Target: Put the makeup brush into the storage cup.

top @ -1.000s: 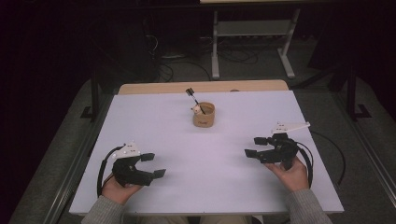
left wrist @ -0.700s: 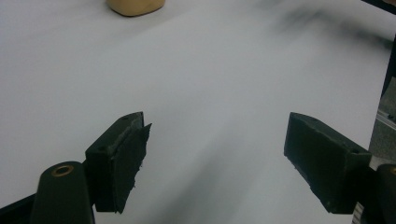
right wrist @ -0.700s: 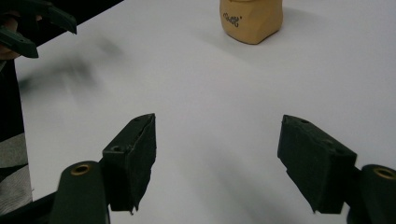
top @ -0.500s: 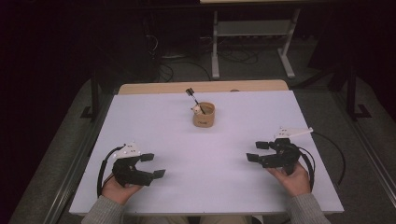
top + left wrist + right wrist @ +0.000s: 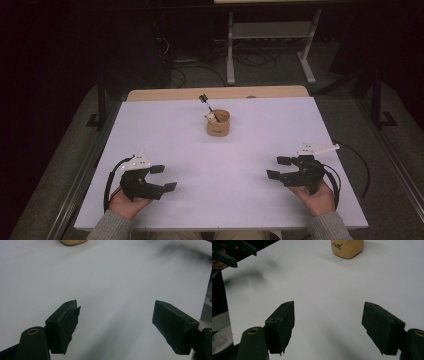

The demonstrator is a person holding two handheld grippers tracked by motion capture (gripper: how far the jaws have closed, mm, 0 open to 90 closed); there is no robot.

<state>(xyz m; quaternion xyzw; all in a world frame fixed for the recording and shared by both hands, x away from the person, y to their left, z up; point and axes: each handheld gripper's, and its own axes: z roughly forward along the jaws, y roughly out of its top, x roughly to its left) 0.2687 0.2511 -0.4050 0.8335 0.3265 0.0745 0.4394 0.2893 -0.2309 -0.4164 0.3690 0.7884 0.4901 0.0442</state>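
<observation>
Both claws gape empty; right claw (image 5: 279,168) has apparently drifted nearer the person, left claw (image 5: 163,178) unmoved.

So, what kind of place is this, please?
Probably a lab or workshop bench set up for recording, not a home. A plain white table holds a tan cup, loose cables lie on the dark floor behind, and a metal stand sits there too.

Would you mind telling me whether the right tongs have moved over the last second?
Yes: the right tongs drew back toward the person, away from the cup.
</observation>
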